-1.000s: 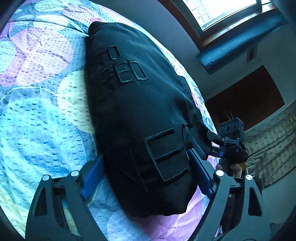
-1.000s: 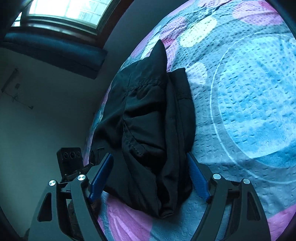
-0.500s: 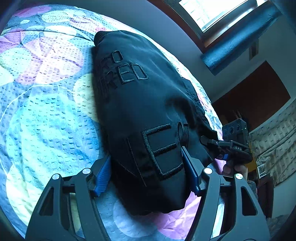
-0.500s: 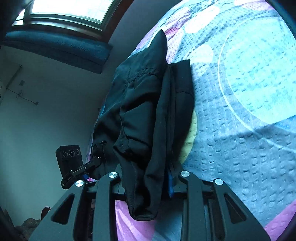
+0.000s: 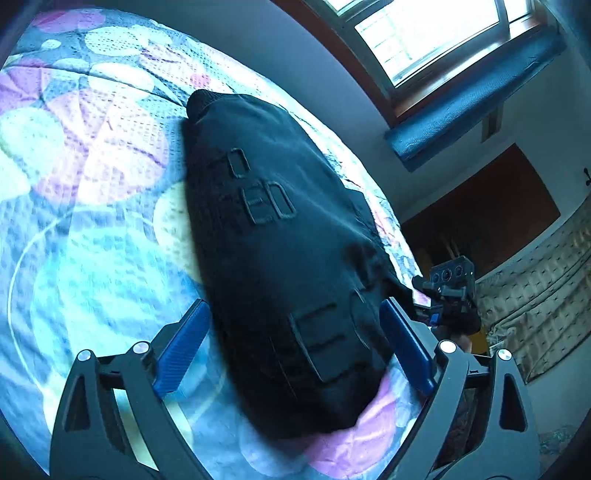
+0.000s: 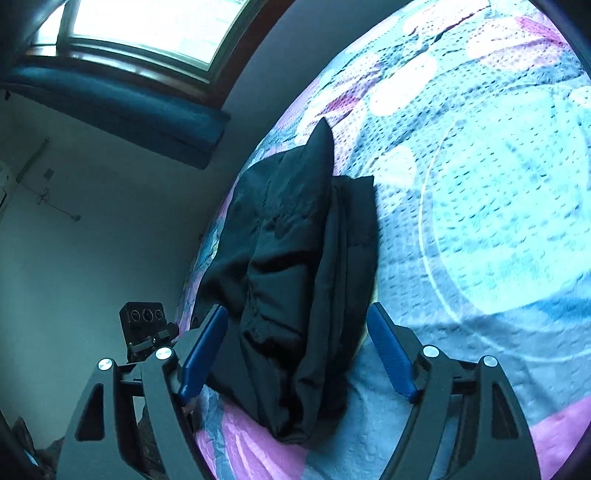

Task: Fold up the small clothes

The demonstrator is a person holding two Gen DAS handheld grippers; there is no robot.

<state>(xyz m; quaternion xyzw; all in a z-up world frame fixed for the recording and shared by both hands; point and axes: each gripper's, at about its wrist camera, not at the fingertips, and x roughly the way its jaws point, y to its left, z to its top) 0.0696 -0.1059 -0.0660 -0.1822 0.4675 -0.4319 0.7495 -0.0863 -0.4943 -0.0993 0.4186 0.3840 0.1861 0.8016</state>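
Observation:
A black garment [image 5: 288, 266] with raised stitched letters lies folded lengthwise on a patterned bedspread [image 5: 92, 229]. My left gripper [image 5: 295, 347] is open, its blue-padded fingers on either side of the garment's near end, not pinching it. In the right wrist view the same garment [image 6: 295, 266] shows bunched layers and a folded edge. My right gripper [image 6: 295, 354] is open, its blue pads apart on both sides of the near end. Each gripper shows in the other's view, the right one [image 5: 448, 295] and the left one [image 6: 147, 332], at the bed's edge.
The bedspread [image 6: 480, 221] is blue, pink and white with circles. A window [image 5: 424, 33] with a blue rolled blind [image 5: 472, 99] is beyond the bed. A pale wall [image 6: 92, 221] and a dark wooden door [image 5: 487, 218] stand past the bed's edge.
Half a second ago the right gripper was shut on the garment's edge; now it has let go and stands open. The left gripper has opened wider. The garment lies on the bed.

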